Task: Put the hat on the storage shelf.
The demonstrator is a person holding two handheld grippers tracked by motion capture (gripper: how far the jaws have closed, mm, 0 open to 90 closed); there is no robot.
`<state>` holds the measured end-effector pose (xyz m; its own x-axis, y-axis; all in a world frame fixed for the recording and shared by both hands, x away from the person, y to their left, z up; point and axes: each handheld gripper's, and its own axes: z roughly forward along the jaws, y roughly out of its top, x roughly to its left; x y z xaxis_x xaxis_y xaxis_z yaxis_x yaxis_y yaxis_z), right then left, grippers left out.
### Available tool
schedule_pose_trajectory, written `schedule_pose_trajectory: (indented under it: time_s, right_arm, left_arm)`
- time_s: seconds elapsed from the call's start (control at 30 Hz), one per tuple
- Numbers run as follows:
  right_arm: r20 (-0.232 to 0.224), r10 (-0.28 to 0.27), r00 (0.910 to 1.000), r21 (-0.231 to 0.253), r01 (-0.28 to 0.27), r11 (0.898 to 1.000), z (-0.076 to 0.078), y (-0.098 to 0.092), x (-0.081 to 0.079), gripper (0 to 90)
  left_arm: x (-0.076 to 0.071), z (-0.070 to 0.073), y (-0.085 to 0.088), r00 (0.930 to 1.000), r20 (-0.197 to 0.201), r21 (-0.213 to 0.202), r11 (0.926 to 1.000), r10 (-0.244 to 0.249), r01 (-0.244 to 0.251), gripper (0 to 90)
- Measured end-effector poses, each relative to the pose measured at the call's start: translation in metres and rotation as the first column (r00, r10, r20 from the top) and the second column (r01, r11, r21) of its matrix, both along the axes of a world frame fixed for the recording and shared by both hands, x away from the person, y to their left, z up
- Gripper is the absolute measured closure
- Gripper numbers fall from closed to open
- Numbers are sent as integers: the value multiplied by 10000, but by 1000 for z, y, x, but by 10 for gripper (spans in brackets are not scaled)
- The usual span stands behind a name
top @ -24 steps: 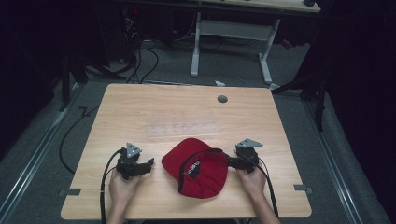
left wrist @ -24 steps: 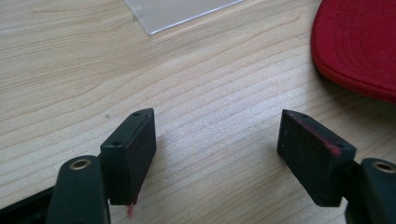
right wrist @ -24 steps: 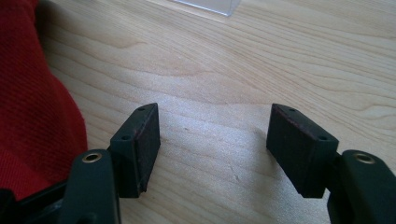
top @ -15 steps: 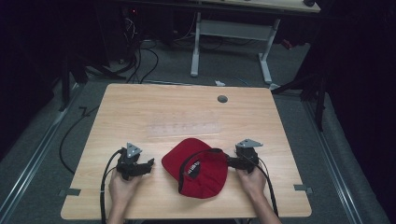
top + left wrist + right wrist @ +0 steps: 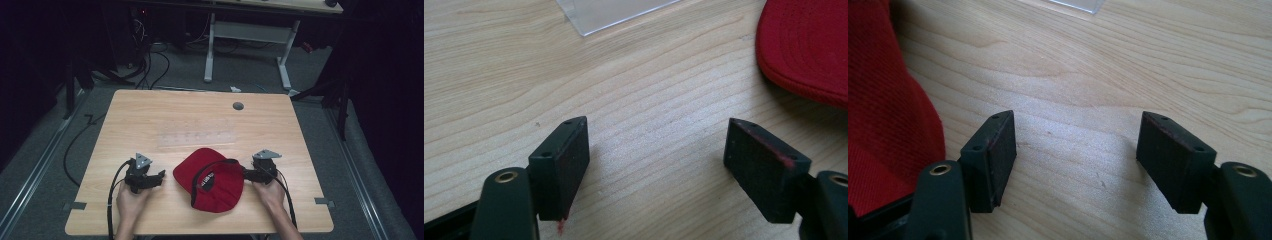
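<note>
A red cap (image 5: 210, 179) with a black band lies near the front middle of the wooden table (image 5: 150, 115). My left gripper (image 5: 159, 176) rests on the table just left of it, open, with bare wood between its jaws (image 5: 656, 150); the cap's red brim (image 5: 809, 45) sits off to the upper right in the left gripper view. My right gripper (image 5: 246, 174) lies just right of the cap, also open over bare wood (image 5: 1075, 150). The cap's red cloth (image 5: 888, 100) lies beside its left jaw, not between the pads.
A clear plastic sheet (image 5: 197, 140) lies flat on the table behind the cap. A round grommet hole (image 5: 238, 106) marks the far edge. Cables (image 5: 115, 200) trail from both grippers toward the front edge. Behind the table stand a desk frame and floor cables.
</note>
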<state>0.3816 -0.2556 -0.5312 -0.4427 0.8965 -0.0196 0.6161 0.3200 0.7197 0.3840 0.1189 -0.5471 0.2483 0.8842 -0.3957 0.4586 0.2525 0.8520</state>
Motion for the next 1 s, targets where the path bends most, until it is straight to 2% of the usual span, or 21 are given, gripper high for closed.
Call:
schedule_pose_trajectory:
  time_s: [0.2, 0.3, 0.4, 0.73, 0.77, 1.0]
  right_arm:
    - [-66, -58, 10000, 8, 58, 10000, 1, -3, 0, 377]
    - [-204, -276, 9994, 222, 280, 9994, 3, -7, -1, 399]
    - [-102, -363, 9993, 327, 366, 9988, 5, -10, -3, 407]
    - [36, -535, 9986, 968, 529, 9939, 12, -21, -14, 393]
    - [25, -618, 9981, 1147, 612, 9915, 15, -23, -17, 385]
    - [195, -483, 9986, 1548, 447, 9869, 24, -30, -31, 367]
  left_arm:
    - [0, 0, 0, 10000, -2, 3, 10000, 2, -2, 265]
    - [0, 0, 0, 10000, -2, -1, 10000, 4, -4, 265]
    - [0, 0, 0, 10000, 1, -15, 10000, 7, -7, 264]
    - [0, 0, 0, 10000, -8, 1, 10000, -6, 6, 264]
    - [0, 0, 0, 10000, -4, -15, 10000, 2, -2, 264]
    - [0, 0, 0, 10000, -8, -4, 10000, 3, -3, 264]
